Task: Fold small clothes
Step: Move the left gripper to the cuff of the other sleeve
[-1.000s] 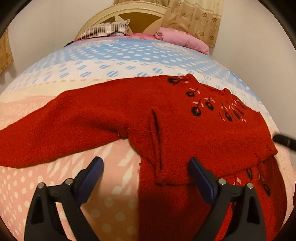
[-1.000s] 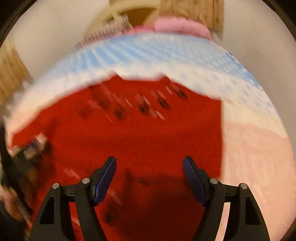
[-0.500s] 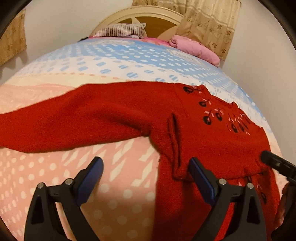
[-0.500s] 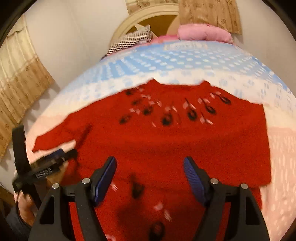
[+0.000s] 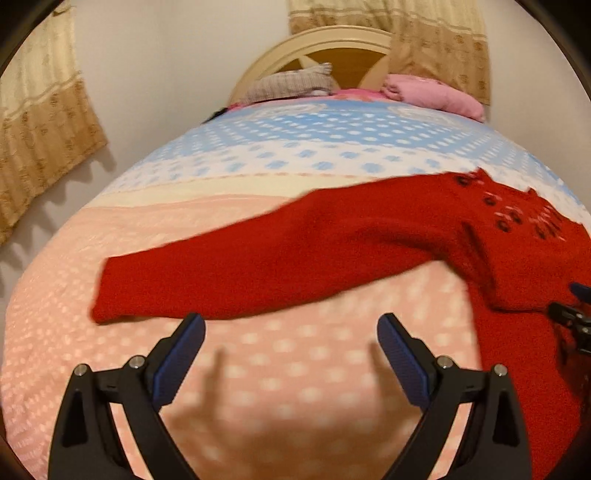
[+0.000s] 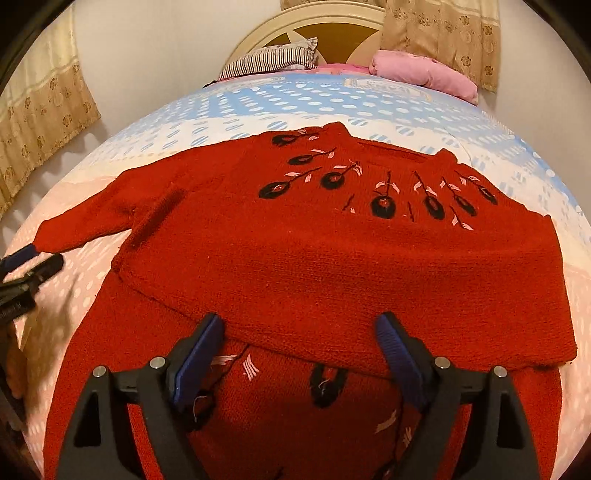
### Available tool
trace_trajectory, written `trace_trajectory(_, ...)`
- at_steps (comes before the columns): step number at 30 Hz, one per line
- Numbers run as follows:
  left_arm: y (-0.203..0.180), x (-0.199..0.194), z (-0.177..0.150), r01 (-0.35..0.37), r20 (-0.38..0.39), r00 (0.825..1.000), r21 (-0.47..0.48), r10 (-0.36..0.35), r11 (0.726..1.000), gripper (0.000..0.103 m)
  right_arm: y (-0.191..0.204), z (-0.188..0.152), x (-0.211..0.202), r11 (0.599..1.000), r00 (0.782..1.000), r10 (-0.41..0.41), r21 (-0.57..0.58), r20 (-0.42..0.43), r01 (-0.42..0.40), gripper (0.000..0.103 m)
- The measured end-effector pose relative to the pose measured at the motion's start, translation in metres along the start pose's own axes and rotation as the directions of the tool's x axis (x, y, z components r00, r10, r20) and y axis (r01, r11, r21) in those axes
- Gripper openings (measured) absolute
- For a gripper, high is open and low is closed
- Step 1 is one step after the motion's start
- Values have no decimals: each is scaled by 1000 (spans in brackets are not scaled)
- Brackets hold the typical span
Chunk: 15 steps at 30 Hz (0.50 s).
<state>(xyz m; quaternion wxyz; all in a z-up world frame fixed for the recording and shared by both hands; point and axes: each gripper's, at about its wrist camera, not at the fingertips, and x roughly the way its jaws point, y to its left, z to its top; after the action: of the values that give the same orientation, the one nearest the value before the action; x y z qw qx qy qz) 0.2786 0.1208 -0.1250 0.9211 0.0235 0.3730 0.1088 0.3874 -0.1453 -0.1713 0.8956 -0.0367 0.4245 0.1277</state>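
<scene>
Right wrist view is showing the red sweater (image 6: 332,251) lying on the bed (image 6: 258,107), right hand-held gripper (image 6: 301,332) opening above its hem; left hand-held gripper (image 5: 291,332) is hovering released near the sleeve (image 5: 236,273).

A home bedroom: a bed (image 6: 369,103) with headboard (image 6: 332,22), pillows (image 6: 273,59) and curtains (image 6: 443,33).

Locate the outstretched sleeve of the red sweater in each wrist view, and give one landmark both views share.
Left wrist: the sleeve crosses mid-frame, cuff at left, just beyond the open left tongs.
Right wrist: the sleeve lies at the left edge, foreshortened, cuff beside the left tongs' tip.
Shared landmark: the pink pillow by the headboard.
</scene>
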Motion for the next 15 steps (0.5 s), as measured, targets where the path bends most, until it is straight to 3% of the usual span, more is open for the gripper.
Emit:
trace_trajectory(6, 52, 7, 0, -170, 5, 985, 22, 170, 985, 97, 7, -18, -24, 1000, 1000, 7, 4, 10, -7, 87)
trace_trajectory(10, 95, 16, 3, -238, -16, 971, -43, 238, 970, 97, 7, -18, -24, 1000, 1000, 3, 0, 10, -3, 87)
trace_trajectory(15, 144, 35, 3, -238, -79, 971, -216, 226, 947, 97, 10, -19, -25, 1000, 1000, -6, -8, 10, 6, 88)
